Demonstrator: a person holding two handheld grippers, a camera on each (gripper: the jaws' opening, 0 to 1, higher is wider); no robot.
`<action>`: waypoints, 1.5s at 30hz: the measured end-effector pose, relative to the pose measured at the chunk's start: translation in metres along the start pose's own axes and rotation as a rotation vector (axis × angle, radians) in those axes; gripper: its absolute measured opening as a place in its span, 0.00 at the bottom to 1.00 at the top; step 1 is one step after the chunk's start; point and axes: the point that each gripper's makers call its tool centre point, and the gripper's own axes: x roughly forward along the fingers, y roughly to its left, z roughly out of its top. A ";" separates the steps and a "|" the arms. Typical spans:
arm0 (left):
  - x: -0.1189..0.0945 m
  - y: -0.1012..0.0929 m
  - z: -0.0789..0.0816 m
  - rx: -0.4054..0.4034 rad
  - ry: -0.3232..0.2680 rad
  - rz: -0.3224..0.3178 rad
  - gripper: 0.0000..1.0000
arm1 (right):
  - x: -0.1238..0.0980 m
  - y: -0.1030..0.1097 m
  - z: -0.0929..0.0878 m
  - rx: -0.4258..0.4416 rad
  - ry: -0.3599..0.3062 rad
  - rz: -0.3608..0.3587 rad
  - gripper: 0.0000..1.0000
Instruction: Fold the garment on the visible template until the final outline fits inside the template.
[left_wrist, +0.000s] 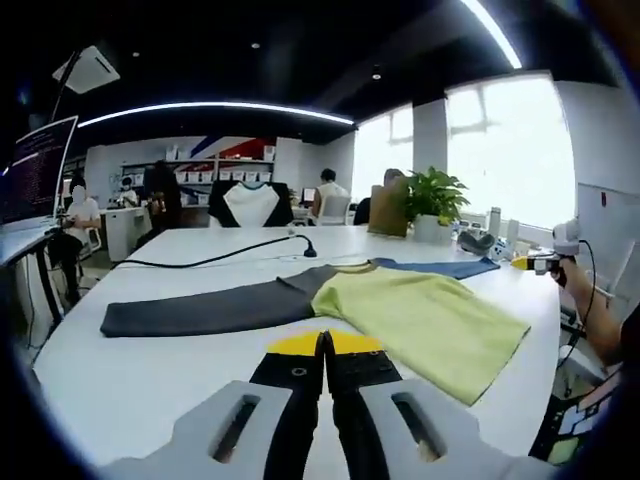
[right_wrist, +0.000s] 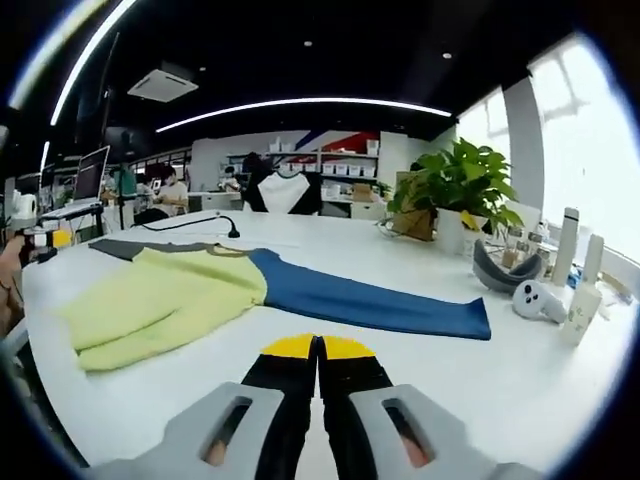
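At the bottom centre of the left gripper view, the left gripper (left_wrist: 324, 345) rises with its black jaws pressed together to their yellow tips, holding nothing. It sits above bare white worktop (left_wrist: 130, 380), short of the garment. The right gripper (right_wrist: 317, 350) stands the same way at the bottom centre of the right gripper view: jaws closed against each other, empty, over bare worktop just short of the cloth.

Just beyond the jaws lies the garment (left_wrist: 420, 315), spread flat across the middle of both frames. Its body is yellow-green. A dark grey sleeve (left_wrist: 200, 310) stretches to the left of the left gripper view, and a blue sleeve (right_wrist: 370, 300) runs to the right of the right gripper view. Both sleeves are laid out straight, and no fold is visible in them. The template named in the task cannot be made out on the white surface.

Judging by this, the folding has not begun and the grippers are poised for a first grasp. The next move likely calls for each gripper to open, go forward to the cloth and pinch a sleeve end or an edge, then carry it over the body so the outline narrows.

Farther off, a black cable (left_wrist: 215, 255) crosses the worktop behind the garment. A potted plant (right_wrist: 455, 195) stands at right of centre in the right gripper view, with bottles (right_wrist: 578, 270) and a white handheld controller (right_wrist: 540, 300) at the right edge. At the right of the left gripper view a person's hand (left_wrist: 575, 275) holds a small device. Shelves and seated people fill the far room.
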 end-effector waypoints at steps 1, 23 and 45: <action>-0.001 -0.005 -0.001 0.003 0.001 -0.008 0.01 | -0.001 0.007 0.000 0.010 -0.004 0.018 0.00; -0.018 -0.075 -0.012 0.081 0.016 -0.156 0.01 | -0.031 0.106 0.012 -0.107 -0.010 0.297 0.00; -0.029 -0.086 -0.011 0.095 0.013 -0.222 0.01 | -0.017 0.203 -0.035 -0.230 0.143 0.618 0.41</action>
